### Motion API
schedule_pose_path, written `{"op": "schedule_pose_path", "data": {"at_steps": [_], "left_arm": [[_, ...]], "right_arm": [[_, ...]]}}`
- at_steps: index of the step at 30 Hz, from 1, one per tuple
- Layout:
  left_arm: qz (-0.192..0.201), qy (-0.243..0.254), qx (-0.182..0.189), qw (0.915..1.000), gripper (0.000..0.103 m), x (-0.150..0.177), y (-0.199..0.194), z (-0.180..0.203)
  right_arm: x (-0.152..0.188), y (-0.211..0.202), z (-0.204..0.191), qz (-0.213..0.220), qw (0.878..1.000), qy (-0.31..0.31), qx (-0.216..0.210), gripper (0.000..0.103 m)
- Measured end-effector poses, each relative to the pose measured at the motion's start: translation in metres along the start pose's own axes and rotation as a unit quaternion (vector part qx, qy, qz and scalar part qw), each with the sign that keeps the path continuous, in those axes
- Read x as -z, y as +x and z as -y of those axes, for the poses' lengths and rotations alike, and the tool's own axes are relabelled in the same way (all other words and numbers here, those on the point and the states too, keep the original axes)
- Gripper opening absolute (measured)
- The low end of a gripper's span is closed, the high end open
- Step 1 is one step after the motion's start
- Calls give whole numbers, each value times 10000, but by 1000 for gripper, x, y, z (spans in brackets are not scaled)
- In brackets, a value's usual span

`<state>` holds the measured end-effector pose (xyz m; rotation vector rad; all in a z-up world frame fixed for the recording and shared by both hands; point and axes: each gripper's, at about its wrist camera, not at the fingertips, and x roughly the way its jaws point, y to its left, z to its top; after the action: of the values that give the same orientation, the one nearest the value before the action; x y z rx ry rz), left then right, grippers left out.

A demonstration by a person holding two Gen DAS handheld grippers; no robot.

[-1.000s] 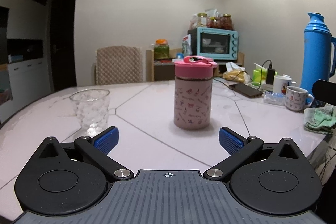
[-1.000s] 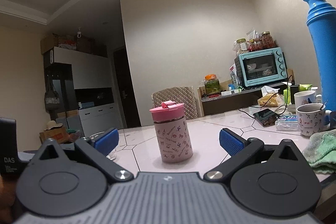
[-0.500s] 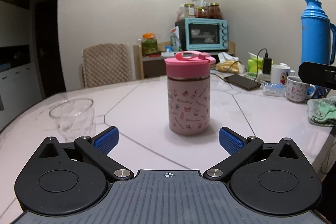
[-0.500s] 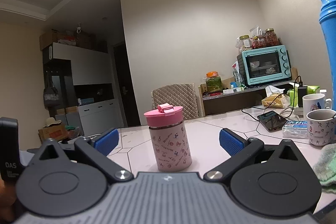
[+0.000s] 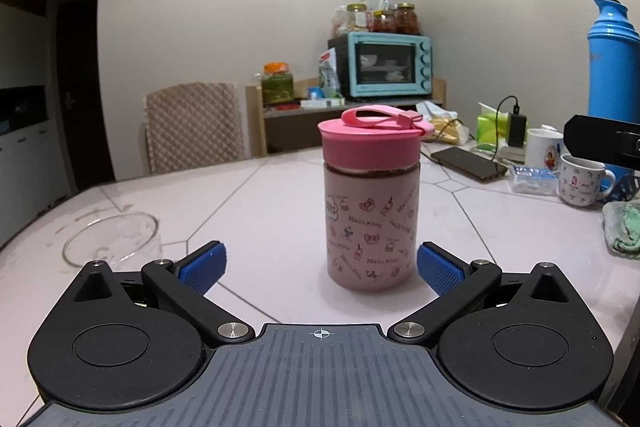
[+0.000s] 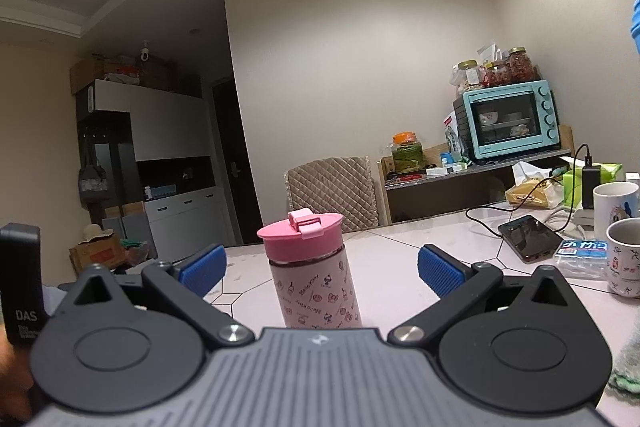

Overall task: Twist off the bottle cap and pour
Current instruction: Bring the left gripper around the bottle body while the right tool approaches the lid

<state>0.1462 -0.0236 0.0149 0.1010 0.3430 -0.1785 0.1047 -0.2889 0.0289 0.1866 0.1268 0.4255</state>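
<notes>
While both claws are approaching low at table (image 5: 280, 195) height, left gripper (image 5: 320, 265) is gaping wide, empty, right pad (image 5: 438, 273) just beside bottle (image 5: 370, 227) base — likely lining up body grip so bottle stays put for unscrewing. Right gripper (image 6: 320, 269) also spread, holding nothing, bottle between pads in its view, cap (image 5: 370, 143) untouched. Bottle standing upright mid-table at 12 o'clock: pale pink printed body, brighter pink lid with carry loop. Glass (image 5: 112, 241) waiting at 10 o'clock, looks empty.

right gripper (image 6: 322, 265): jaws spread wide, blue pads clear of bottle | pink Hello Kitty bottle (image 6: 314, 287): upright on table (image 6: 400, 267), between the pads, pink cap (image 6: 300, 237) on | phone (image 6: 530, 238), mugs (image 6: 624, 255): at right | other gripper (image 6: 20, 283): at left edge
</notes>
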Motion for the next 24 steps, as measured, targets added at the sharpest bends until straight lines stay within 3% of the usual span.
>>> {"op": "schedule_pose_path", "data": {"at_steps": [6, 11, 15, 24], "left_arm": [[-46, -8, 39, 10000, 103, -3, 15, -2], [-66, -9, 65, 10000, 103, -5, 24, -4], [-78, 15, 84, 9999, 103, -6, 29, -2], [-122, 130, 158, 9997, 103, -10, 41, -2]], "right_arm": [[-2, 13, 2, -143, 9998, -83, 98, 103], [-7, 25, 1, -534, 9955, -335, 705, 103], [-6, 30, 5, -762, 9925, -351, 888, 103], [-8, 39, 7, -901, 9916, -398, 844, 103]]}}
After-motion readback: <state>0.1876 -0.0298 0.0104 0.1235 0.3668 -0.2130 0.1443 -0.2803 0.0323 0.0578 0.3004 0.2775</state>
